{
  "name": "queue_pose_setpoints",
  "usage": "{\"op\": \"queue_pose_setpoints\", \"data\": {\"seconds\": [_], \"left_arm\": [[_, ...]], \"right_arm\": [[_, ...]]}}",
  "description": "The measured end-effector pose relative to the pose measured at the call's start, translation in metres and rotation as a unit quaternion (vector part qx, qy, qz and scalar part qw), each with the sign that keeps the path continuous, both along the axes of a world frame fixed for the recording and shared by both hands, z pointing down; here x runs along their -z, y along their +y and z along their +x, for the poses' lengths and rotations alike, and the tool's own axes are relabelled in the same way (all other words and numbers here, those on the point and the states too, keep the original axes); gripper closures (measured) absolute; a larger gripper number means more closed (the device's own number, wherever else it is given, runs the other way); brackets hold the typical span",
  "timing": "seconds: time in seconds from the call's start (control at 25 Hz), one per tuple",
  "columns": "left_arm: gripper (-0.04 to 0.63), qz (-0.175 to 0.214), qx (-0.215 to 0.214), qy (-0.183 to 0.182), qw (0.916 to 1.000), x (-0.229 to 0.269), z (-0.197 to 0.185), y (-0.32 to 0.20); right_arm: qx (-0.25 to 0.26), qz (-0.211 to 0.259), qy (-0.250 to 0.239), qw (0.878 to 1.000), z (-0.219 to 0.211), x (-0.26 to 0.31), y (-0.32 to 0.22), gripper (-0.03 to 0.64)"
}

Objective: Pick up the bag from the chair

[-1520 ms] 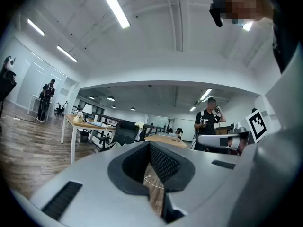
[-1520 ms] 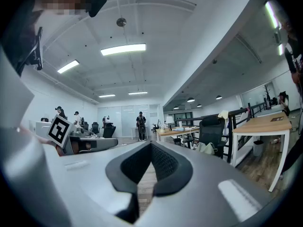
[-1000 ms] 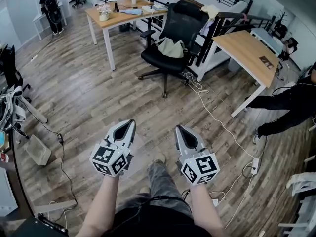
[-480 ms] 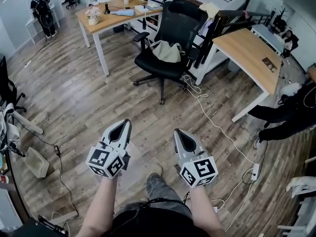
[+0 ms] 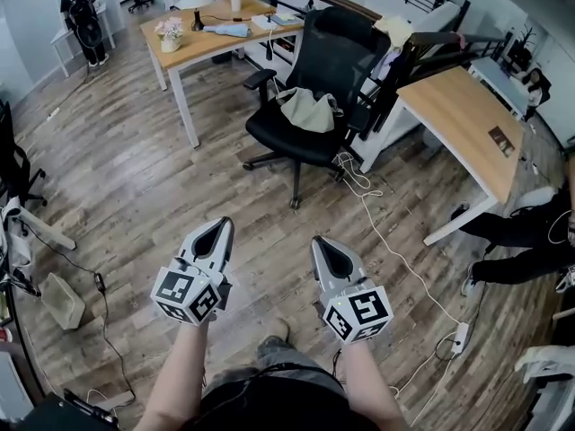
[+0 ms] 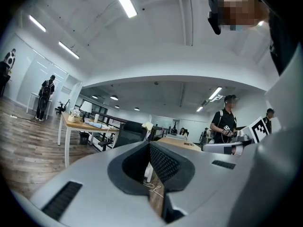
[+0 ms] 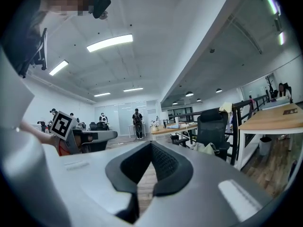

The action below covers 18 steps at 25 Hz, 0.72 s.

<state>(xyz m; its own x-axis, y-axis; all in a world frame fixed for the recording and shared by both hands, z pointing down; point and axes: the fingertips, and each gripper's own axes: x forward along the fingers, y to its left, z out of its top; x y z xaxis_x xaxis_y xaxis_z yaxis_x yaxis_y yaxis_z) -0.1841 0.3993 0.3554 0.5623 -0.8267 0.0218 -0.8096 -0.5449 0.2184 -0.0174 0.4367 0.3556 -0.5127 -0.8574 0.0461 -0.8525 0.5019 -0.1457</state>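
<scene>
A beige soft bag [image 5: 309, 109] lies on the seat of a black office chair [image 5: 314, 79] at the upper middle of the head view. In the right gripper view the bag [image 7: 206, 148] shows on the chair [image 7: 213, 126], right of centre. My left gripper [image 5: 225, 227] and right gripper [image 5: 317, 243] are held side by side low in the head view, well short of the chair, over the wooden floor. Both point level toward the chair. Both are shut with nothing between their jaws.
A wooden desk [image 5: 216, 39] with a lamp and flowers stands left of the chair; another desk [image 5: 463, 119] stands to its right. White cables [image 5: 386, 214] trail over the floor from the chair's base to a power strip [image 5: 458, 338]. People stand at the far left and right.
Both grippers have moved forward across the floor together, and the chair with the bag now appears nearer and larger. The jaws stayed shut.
</scene>
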Motion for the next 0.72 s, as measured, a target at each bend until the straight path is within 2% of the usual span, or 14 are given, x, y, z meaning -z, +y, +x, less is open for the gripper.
{"op": "queue_pose_setpoints", "data": {"seconds": [0.32,0.72], "left_arm": [[0.598,0.010,0.008,-0.004,0.9999,0.000,0.024,-0.032],[0.598,-0.005,0.003,-0.004,1.0000,-0.003,0.033,-0.050]], "right_arm": [[0.005,0.002,-0.007,1.000,0.022,0.001,-0.033,0.609],[-0.003,-0.006,-0.032,0.999,0.032,-0.003,-0.054,0.609]]}}
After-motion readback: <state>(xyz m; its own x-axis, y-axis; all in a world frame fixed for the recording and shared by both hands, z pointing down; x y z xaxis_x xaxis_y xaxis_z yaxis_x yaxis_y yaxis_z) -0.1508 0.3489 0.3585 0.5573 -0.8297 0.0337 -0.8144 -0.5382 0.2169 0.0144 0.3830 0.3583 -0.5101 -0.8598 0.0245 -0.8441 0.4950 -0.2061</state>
